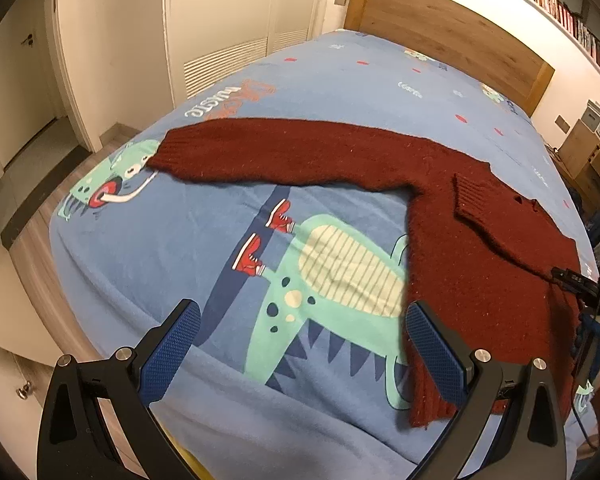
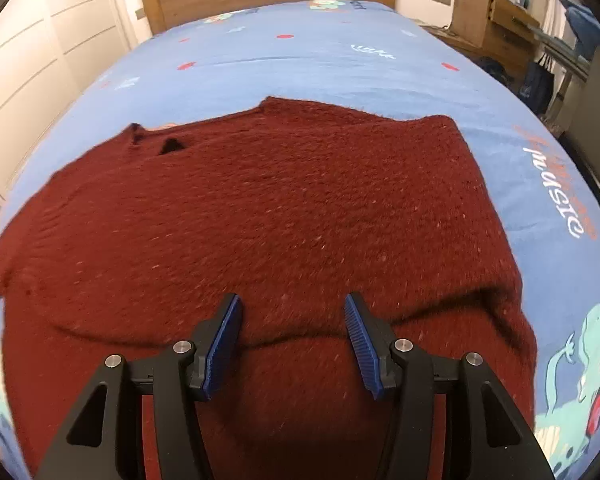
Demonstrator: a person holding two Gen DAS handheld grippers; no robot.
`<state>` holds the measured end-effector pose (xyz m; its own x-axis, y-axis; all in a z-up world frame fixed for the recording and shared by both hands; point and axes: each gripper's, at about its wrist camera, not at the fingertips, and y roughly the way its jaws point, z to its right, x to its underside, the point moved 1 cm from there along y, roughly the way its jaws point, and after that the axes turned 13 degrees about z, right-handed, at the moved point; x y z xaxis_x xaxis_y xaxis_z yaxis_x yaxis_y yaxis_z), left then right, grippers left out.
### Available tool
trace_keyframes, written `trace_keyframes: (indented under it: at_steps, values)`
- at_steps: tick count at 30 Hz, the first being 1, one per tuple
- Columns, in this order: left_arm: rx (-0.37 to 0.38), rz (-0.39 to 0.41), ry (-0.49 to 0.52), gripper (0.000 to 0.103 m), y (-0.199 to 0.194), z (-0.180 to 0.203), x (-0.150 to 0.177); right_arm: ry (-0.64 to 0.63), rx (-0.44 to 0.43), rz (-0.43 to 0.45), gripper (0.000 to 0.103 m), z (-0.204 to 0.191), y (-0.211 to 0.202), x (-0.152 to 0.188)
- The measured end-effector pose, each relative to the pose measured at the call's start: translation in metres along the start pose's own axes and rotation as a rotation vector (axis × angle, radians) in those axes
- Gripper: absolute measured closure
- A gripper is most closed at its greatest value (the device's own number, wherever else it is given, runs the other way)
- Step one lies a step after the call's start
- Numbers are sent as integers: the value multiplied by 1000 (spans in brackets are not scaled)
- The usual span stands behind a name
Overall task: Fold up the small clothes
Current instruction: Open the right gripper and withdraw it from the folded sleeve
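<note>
On the bed [image 1: 228,80]: red sweater [image 1: 480,248] flat, one sleeve folded in | left tool [image 1: 300,344] released, at hem edge | right tool [image 2: 292,336] released above body, nothing gripped | step: sleeve folding | next: grasp outstretched sleeve [image 1: 284,148], fold across.

Item: dark red knitted wool sweater [image 1: 480,240]
Pose: spread flat
Near sleeve: stretched straight out sideways, ribbed cuff [image 1: 168,156] at its end
Other sleeve: folded across the body, cuff [image 1: 472,196] on the chest
Hem: ribbed, at the near edge
</note>
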<state>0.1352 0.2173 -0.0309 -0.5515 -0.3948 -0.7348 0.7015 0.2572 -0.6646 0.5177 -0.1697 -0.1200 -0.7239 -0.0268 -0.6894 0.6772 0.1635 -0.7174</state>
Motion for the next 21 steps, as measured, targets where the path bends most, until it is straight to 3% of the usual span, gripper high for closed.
trace_keyframes:
  at_steps: [7,21]
  values:
    - [14,26,25,2,-4,9,-3,54,-35,23,48,23,-60,22]
    - [65,84,166,2,-14,42,0,122,24,35,48,68,-186,96]
